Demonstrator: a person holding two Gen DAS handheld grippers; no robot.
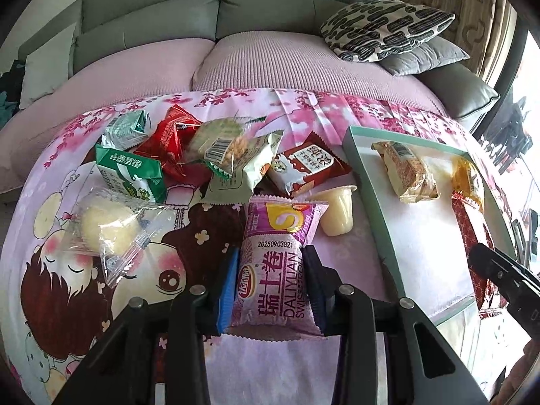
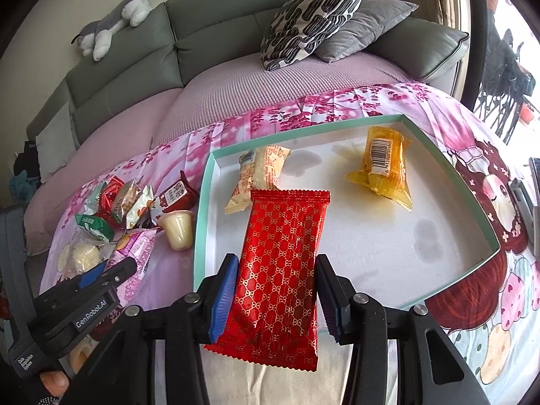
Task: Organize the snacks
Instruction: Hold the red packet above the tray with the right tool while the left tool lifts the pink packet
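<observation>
My left gripper (image 1: 270,263) is shut on a purple Swiss roll packet (image 1: 276,270), over the cartoon cloth beside the snack pile. My right gripper (image 2: 275,287) is shut on a red gold-patterned packet (image 2: 281,270), held over the near part of the mint-rimmed white tray (image 2: 371,236). In the tray lie a cream wafer packet (image 2: 260,175) and a yellow packet (image 2: 384,165). In the left wrist view the tray (image 1: 368,182) is at right with the wafer packet (image 1: 408,172), and the red packet (image 1: 472,243) shows at the right edge.
The pile on the cloth holds green milk cartons (image 1: 131,172), a red packet (image 1: 172,141), a pale green nut packet (image 1: 233,158), a brown packet (image 1: 303,165), a jelly cup (image 1: 337,212) and a clear-wrapped bun (image 1: 111,226). A sofa with cushions (image 2: 314,17) stands behind.
</observation>
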